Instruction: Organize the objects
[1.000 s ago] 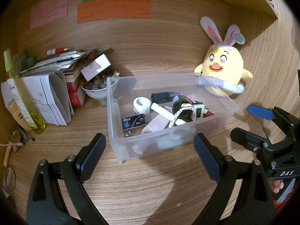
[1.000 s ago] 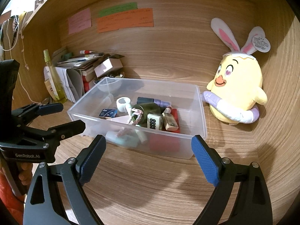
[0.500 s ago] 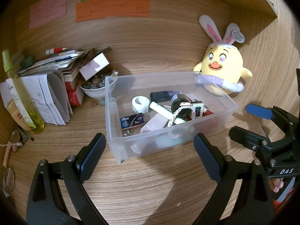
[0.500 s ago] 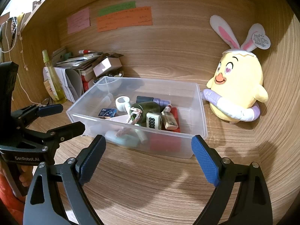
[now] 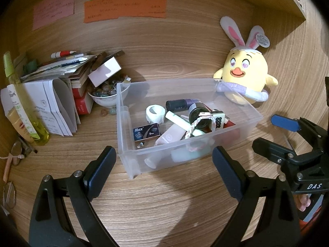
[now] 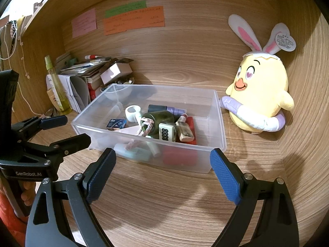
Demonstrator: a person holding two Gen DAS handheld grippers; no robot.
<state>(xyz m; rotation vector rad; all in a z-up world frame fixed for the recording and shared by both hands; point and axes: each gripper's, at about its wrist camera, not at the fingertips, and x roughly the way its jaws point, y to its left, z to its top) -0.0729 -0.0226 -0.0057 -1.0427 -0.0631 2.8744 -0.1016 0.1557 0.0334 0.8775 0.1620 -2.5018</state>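
The clear plastic bin [image 5: 185,127] sat on the wooden counter [image 5: 164,205] toward its back edge, with the plush chick [image 5: 244,78] just beside its far right corner. Small items lay heaped inside — a roll of white tape [image 5: 155,114], a blue Max box [image 5: 146,132], a dark bottle [image 6: 159,121] and a mahjong tile [image 6: 167,131].

Both tools hovered short of the bin. The left gripper [image 5: 164,175] had its fingers spread wide with nothing between them; the right gripper [image 6: 163,174] likewise stood fully open and empty.

The likely trouble was the pile itself: the items overlapped, so fingers closing on one might drag a neighbour along or pinch the braided cord [image 5: 192,127]. The light bin could also slide toward the back clutter — the bowl of beads [image 5: 107,94] stood against its left corner.
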